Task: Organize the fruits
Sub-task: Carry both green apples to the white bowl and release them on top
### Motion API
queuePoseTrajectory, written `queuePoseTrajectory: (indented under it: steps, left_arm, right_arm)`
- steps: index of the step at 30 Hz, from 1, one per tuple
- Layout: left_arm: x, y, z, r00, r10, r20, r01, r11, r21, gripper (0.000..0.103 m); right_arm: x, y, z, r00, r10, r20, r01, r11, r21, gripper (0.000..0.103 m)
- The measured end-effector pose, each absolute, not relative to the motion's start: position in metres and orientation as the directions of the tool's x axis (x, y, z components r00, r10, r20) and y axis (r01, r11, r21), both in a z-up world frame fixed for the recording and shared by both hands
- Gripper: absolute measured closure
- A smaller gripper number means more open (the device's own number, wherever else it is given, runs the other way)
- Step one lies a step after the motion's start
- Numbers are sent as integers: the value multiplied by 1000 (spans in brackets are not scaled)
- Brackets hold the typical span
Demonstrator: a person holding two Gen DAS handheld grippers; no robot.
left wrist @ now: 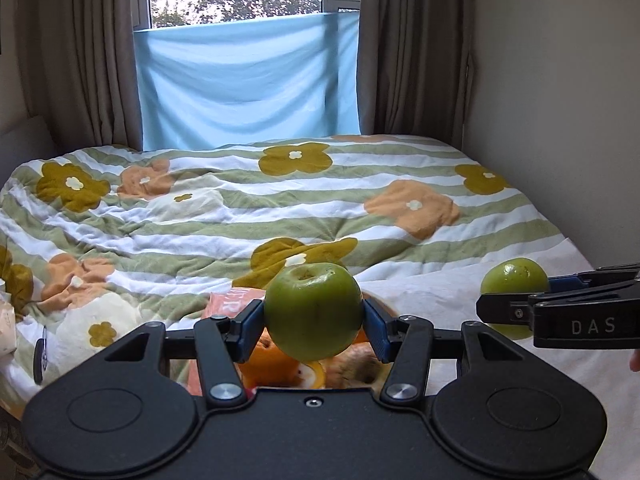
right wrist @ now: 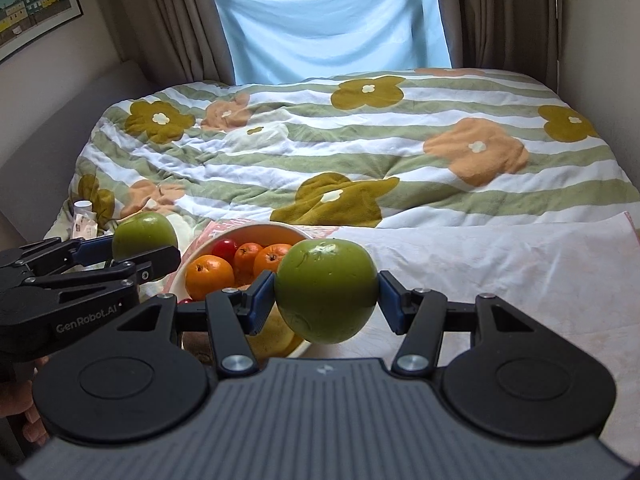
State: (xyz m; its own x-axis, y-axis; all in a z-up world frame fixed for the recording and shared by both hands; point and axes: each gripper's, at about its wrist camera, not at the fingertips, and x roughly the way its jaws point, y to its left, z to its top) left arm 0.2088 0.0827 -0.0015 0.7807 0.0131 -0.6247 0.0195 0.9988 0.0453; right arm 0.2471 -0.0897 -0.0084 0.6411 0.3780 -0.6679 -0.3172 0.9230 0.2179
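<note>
1. Apples, two of them, both green w/ matte skin: first green apple (left wrist: 313, 312) is clamped betw the blue pads (left wrist: 252, 325) of the left gripper (left wrist: 314, 326), stem dimple up, small dark speck on its front
2. Second green apple (right wrist: 326, 290) is clamped in the right gripper (right wrist: 327, 300), tilted, w/ a pale scuffed patch round its dimple and a faint bruise low on its left side
3. Bowl (right wrist: 280, 227), white, is the landmark: left-held apple hangs above it, near its left rim in the right wrist view; right-held apple hangs over its right rim, just in front
4. Inside the bowl: oranges (right wrist: 210, 276), one red fruit (right wrist: 224, 249), sth yellow low down, partly hidden
5. Bowl sits on a pink sheet (right wrist: 208, 234) on the bed; floral quilt (right wrist: 360, 148) w/ green stripes lies behind the bowl, white cloth (right wrist: 500, 272) to its right
6. Blue cloth (left wrist: 248, 80) hangs over the window, far behind the bowl, betw brown curtains (left wrist: 76, 52)
</note>
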Motion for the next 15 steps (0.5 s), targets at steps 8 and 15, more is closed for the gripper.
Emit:
queuePoseTrajectory:
  steps: [8,15]
  left_arm:
    - [248,104,-30,745,-39,-666,101,993,55,45]
    - [269,107,-52,701,-87,-708,164,986,42,45]
  right_arm:
    - [270,-67,-27,640,330,-694,-254,943,215,33]
    - [282,-65,-42,638,292,-713,-199,956,214,33]
